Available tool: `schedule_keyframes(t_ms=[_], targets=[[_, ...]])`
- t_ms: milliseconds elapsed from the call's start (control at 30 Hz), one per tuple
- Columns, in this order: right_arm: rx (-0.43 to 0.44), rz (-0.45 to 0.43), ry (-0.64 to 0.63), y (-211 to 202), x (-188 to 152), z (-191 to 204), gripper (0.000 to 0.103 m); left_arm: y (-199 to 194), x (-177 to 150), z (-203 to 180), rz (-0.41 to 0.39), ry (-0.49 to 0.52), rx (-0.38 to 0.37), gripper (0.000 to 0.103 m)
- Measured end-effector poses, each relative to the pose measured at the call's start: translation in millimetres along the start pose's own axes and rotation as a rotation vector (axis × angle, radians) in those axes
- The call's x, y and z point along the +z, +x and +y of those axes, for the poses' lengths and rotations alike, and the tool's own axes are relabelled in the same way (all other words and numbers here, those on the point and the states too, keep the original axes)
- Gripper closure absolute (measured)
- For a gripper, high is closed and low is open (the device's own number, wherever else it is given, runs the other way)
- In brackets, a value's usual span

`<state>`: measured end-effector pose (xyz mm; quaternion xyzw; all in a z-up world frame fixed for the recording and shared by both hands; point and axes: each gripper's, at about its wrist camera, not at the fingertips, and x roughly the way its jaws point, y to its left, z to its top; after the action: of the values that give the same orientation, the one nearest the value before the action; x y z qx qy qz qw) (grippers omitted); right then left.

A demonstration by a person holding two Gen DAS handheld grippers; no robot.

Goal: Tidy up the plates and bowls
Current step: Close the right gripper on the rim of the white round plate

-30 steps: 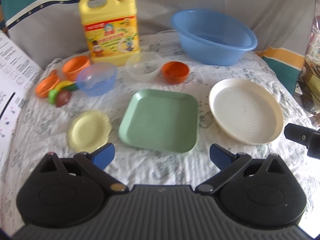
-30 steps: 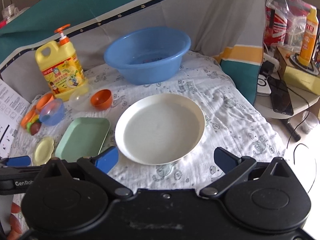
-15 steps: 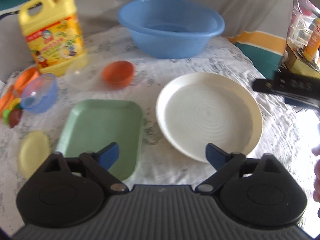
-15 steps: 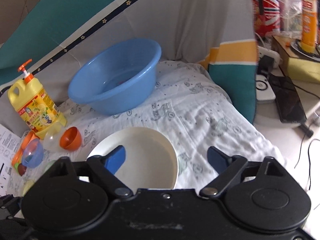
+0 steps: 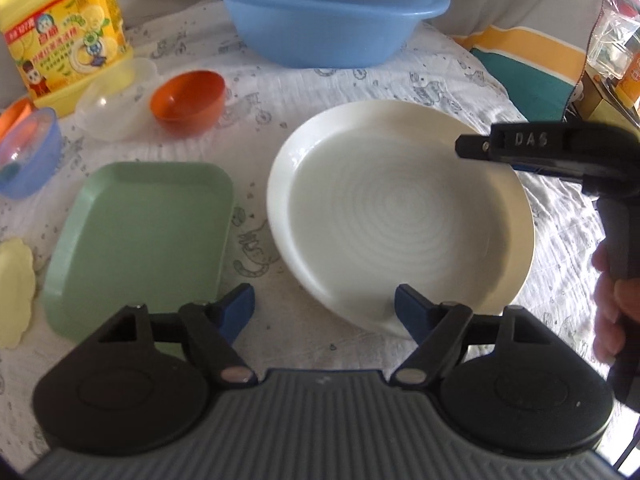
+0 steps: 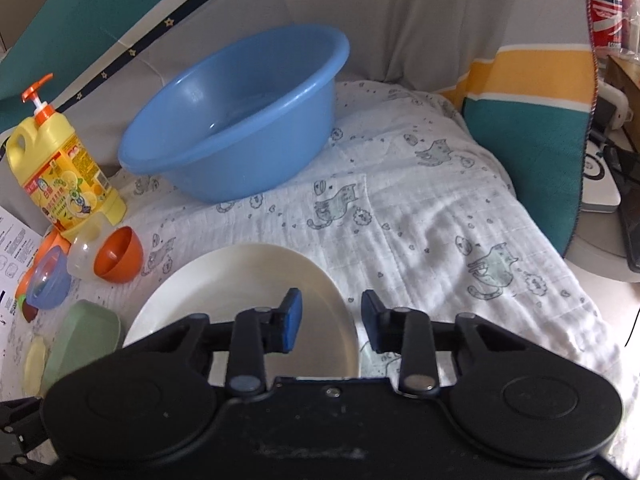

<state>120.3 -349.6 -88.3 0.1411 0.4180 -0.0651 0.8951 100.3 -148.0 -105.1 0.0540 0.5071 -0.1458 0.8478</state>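
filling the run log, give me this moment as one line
phase: reaching white plate | left gripper: closing, straddles near rim, no contact | right gripper: closing, straddles right rim, pads not pressing | plate on cloth

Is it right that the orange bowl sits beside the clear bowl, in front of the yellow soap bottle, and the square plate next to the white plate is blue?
Not quite: the square plate is green, not blue, as the left wrist view shows. The rest holds: the orange bowl sits beside the clear bowl, in front of the yellow soap bottle, and the square plate lies next to the white plate.
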Motion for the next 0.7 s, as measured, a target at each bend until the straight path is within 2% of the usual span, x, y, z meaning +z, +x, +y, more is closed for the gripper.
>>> schedule_keyframes(t_ms=[67,133,233,333,700], targets=[[-0.001,-0.008,-0.007,4.3,-2.6,0.4,0.075,1.2,2.3,-2.5,-0.010,0.007,-0.003,0.028],[-0.007,-0.023,-0.032,2.4,-6.0,5.2,0.075,1.1,4.5,-6.7,-0.028,0.026,-0.012,0.042],[-0.036,-0.036,-0.068,1.2,-9.9,12.3,0.075,1.5,7.5,-12.1,-0.050,0.046,0.011,0.046],[-0.048,-0.030,-0.035,-7.1,-12.1,14.9,0.075,-0.6,8.3,-8.5,-0.052,0.036,0.016,0.052],[-0.043,-0.035,0.018,-61.5,-35.3,30.8,0.075,-42.8,-3.7,1.4,-0.091,0.073,0.022,0.054]])
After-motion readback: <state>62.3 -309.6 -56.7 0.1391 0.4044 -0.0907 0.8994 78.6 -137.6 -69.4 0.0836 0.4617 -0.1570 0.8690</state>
